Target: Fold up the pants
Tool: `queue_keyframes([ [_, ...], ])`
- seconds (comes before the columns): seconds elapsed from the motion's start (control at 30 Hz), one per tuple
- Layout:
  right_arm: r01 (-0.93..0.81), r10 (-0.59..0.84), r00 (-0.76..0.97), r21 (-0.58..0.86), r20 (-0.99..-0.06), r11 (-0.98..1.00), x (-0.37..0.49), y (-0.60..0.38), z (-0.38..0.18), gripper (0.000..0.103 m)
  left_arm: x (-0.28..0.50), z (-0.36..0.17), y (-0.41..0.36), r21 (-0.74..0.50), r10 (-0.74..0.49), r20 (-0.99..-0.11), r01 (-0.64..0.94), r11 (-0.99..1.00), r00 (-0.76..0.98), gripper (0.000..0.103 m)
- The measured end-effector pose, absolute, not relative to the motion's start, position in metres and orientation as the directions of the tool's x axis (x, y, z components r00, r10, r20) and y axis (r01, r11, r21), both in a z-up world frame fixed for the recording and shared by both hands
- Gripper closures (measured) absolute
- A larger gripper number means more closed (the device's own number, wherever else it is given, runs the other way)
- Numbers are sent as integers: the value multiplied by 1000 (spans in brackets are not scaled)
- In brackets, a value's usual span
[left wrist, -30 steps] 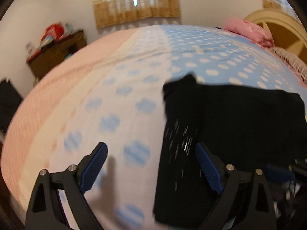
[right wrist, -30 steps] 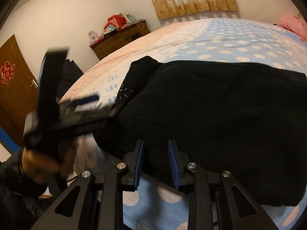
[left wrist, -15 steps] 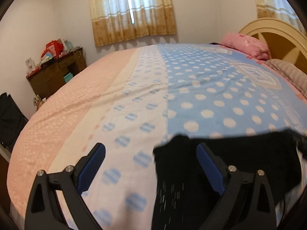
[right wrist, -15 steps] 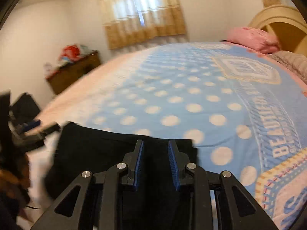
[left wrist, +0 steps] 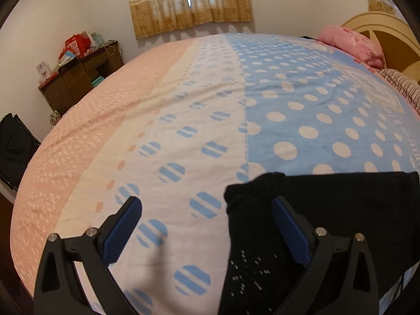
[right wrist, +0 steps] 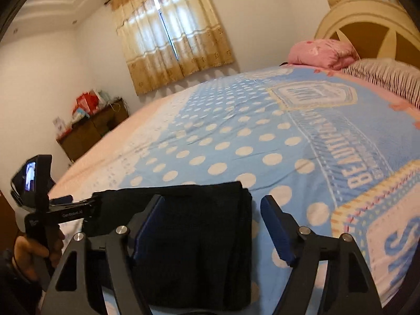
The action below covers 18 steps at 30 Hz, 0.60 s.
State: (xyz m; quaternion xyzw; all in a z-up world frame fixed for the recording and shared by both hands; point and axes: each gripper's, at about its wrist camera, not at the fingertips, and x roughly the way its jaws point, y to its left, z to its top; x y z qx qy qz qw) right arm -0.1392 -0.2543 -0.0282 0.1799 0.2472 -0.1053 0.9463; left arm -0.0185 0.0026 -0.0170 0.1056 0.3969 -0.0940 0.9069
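Black pants [left wrist: 341, 210] lie folded into a compact rectangle on the near edge of the bed [left wrist: 210, 105]. My left gripper [left wrist: 206, 206] hovers over their left end. Its jaws are wide and still opening, and only the pants' corner lies beneath the gap, untouched. In the right wrist view the pants [right wrist: 197, 236] show a stacked folded edge on the right. My right gripper [right wrist: 212, 199] is above that edge with its jaws opening, the pads clear of the cloth. A person's hand [right wrist: 34, 249] holds the left gripper's handle at the far left.
The bedspread is pink, cream and blue with polka dots. A pink pillow [left wrist: 351, 42] and a striped one [right wrist: 388, 78] lie by the headboard [right wrist: 367, 31]. A cluttered wooden dresser [left wrist: 78, 78] stands by the far wall, with a black item [left wrist: 13, 152] beside the bed.
My right gripper has let its jaws spread apart and swung from the pants' middle to their right folded edge. Both grippers have drawn back and up, so the pants sit lower in view.
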Motion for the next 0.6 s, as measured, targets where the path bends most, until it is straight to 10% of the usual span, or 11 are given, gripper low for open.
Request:
queue_keyframes([
  [0.6, 351, -59, 763, 337, -644, 874, -130, -254, -79, 27, -32, -26, -14, -72, -252, -803, 333, 940, 540, 1],
])
